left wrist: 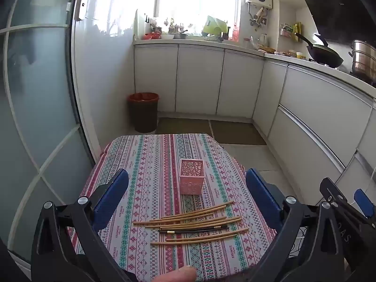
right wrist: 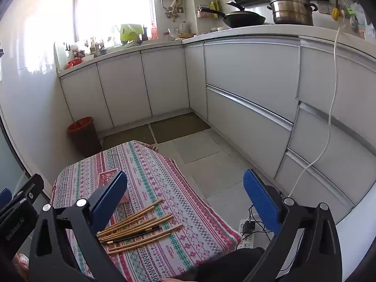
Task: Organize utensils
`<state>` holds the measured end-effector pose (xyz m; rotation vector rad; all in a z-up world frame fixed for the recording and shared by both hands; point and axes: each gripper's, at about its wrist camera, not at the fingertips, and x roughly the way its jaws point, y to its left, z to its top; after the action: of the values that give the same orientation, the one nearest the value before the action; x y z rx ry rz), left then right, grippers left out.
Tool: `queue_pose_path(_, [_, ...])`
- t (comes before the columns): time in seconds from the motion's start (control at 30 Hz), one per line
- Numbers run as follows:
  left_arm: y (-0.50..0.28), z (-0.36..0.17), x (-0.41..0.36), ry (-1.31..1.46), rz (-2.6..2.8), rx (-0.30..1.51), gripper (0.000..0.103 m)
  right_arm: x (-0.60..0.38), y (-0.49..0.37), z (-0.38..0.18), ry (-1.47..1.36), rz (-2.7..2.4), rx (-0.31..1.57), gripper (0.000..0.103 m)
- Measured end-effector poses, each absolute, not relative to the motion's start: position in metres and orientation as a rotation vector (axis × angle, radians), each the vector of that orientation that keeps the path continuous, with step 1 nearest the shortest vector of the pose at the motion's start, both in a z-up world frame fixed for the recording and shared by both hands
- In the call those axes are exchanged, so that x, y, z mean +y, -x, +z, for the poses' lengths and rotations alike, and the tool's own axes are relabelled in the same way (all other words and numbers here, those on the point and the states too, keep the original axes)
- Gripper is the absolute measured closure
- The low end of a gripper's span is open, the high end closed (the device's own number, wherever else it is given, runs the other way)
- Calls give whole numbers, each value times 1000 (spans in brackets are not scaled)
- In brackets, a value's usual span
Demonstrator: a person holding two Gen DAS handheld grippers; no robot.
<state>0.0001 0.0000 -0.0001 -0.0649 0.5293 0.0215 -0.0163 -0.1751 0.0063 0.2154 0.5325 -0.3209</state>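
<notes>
Both claws are held above the near edge of the desk (left wrist: pixel 150 164), each tilted downward toward its patterned cloth. The left claw (left wrist: pixel 186 188) is spread wide, with nothing between its blue fingers (left wrist: pixel 112 197). The right claw (right wrist: pixel 185 202) is likewise spread wide and empty; its left finger (right wrist: pixel 109 197) hangs over the desk, while its right finger is seen over the floor beyond the desk's right edge.

A loose row of chopsticks (left wrist: pixel 195 223) is laid flat on the cloth, mostly light wooden ones with a dark pair among them. In the left wrist view they are seen below and between the fingers of the left claw, untouched. In the right wrist view the chopsticks (right wrist: pixel 138 230) lie near the left finger, toward the lower left, not touched by it.

A pink perforated box (left wrist: pixel 191 176) stands upright just beyond the chopsticks, on the far side, apart from them. From the right wrist it is largely hidden behind the left finger.
</notes>
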Motion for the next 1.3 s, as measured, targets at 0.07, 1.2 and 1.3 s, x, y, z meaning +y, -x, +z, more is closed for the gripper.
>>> queue_pose_path(0.07, [0,0,0,63,25,530,7,-175,17,6,-214,-323,526,7])
queue_pose_path(1.2, [0,-14,-4,57,36,559,7,-177,15,-5,-268,-296,585,7])
queue_pose_path(1.3, [-1,-13,-3,59,37,559,7,-178,15,-4,-270,-295,589,7])
